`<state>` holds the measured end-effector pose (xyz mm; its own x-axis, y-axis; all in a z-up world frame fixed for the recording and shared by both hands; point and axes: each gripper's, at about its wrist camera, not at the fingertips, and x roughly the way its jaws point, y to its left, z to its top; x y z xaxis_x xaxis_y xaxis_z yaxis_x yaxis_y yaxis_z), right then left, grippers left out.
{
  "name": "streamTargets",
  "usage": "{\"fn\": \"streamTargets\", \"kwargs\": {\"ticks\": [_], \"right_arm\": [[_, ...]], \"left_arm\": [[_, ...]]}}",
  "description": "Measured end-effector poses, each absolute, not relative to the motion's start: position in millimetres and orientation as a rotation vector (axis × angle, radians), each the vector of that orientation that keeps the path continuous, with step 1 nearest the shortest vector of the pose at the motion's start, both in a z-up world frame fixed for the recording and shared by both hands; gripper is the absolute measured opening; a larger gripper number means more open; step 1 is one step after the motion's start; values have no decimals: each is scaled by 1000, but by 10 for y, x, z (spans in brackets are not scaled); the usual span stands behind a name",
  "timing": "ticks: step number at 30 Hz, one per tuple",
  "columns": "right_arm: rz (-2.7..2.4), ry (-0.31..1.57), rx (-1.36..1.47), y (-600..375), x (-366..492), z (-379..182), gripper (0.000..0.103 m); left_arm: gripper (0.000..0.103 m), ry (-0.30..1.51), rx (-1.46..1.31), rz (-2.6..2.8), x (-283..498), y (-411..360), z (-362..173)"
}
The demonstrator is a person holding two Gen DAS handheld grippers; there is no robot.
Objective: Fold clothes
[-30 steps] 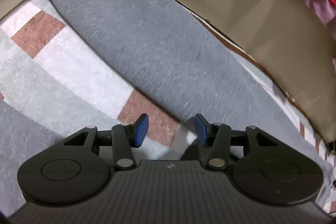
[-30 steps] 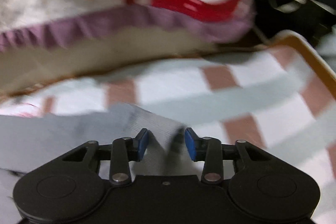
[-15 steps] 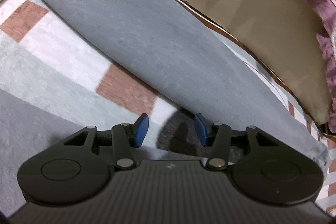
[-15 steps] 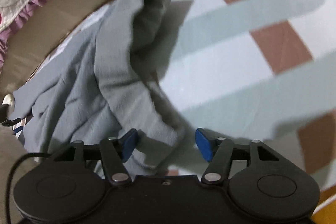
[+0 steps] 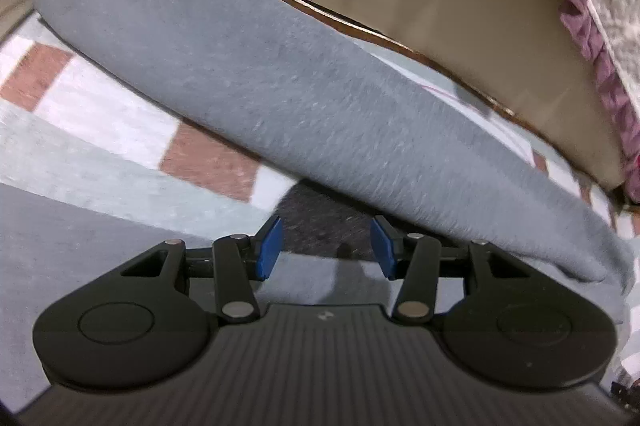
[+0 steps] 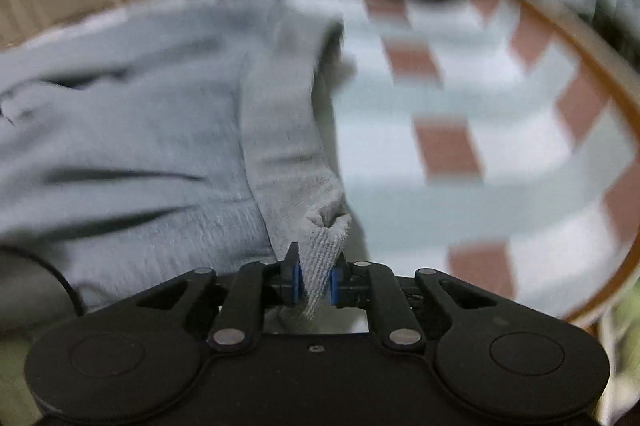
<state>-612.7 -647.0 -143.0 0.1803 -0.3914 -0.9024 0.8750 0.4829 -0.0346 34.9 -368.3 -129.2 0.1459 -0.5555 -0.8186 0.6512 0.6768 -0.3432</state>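
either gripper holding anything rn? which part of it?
Right gripper: jaws closing on the ribbed cuff of the grey garment. Left gripper open, nothing between its pads.

checked mat (image 6: 460,98) open, bed edge (image 5: 460,10) blocking

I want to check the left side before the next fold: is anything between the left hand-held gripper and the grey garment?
Nothing visible: the left hand-held gripper is open and empty, with only checked cloth before the grey garment.

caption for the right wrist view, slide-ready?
Right gripper closing on a ribbed edge of the grey garment, which lies bunched on the checked mat.
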Motion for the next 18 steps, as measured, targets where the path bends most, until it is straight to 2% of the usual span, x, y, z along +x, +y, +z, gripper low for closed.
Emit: {"fn": "streamTargets", "kwargs": {"ticks": [1, 2, 3, 8, 11, 15, 18], "right_arm": [[-996, 1016, 624, -6507, -6168, -1452, 22], [-1025, 998, 677, -6547, -6210, -1466, 35], [-1056, 949, 738, -6606, -6264, -1383, 38], [-912, 565, 959, -7006, -6421, -525, 44], [-696, 391, 954, -7285, -6080, 114, 44], [-390, 326, 890, -7467, -5208, 910, 44], [-128, 384, 843, -7435, -4345, 1295, 52]], "left_arm": [[47, 1119, 110, -864, 353, -3647, -1286], [47, 1117, 103, -852, 367, -3618, -1293], [47, 1125, 86, -844, 391, -3583, -1307], [47, 1194, -60, -802, 585, -3460, -1445], [47, 1251, -222, -775, 703, -3403, -1553], [47, 1275, -340, -755, 756, -3382, -1598], [50, 1267, -328, -751, 754, -3467, -1596]]}}
